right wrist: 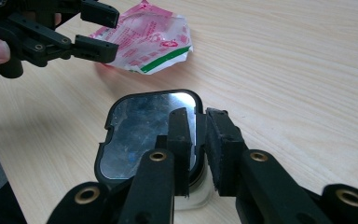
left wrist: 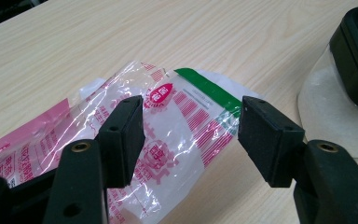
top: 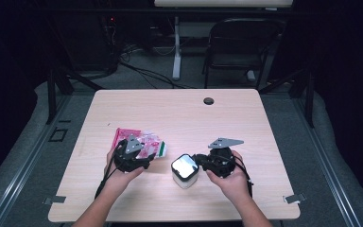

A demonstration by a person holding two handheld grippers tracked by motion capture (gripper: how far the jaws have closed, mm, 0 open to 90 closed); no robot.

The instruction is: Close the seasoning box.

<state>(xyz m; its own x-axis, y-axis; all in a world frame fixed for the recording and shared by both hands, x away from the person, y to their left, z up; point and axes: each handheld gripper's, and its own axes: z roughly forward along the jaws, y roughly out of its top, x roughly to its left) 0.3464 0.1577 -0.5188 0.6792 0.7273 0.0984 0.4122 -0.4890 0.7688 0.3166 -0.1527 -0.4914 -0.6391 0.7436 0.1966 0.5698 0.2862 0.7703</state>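
A white jar [top: 185, 176] with a black-rimmed, mirror-like lid [right wrist: 144, 133] stands near the table's front edge, about midway along it. Left of it and a little farther back lies a crumpled clear packet [top: 144, 143] printed in pink and red, with a green strip at one end. The table [top: 179, 113] is pale wood grain with a cable hole near its back edge; beyond it are a dark folding chair [top: 238, 45] and cables on a grey floor. The right gripper [right wrist: 199, 135] has its jaws narrowly apart astride the lid's rim; whether the pads press on it is unclear. The left gripper [left wrist: 191, 128] hangs over the packet, jaws wide apart, holding nothing.
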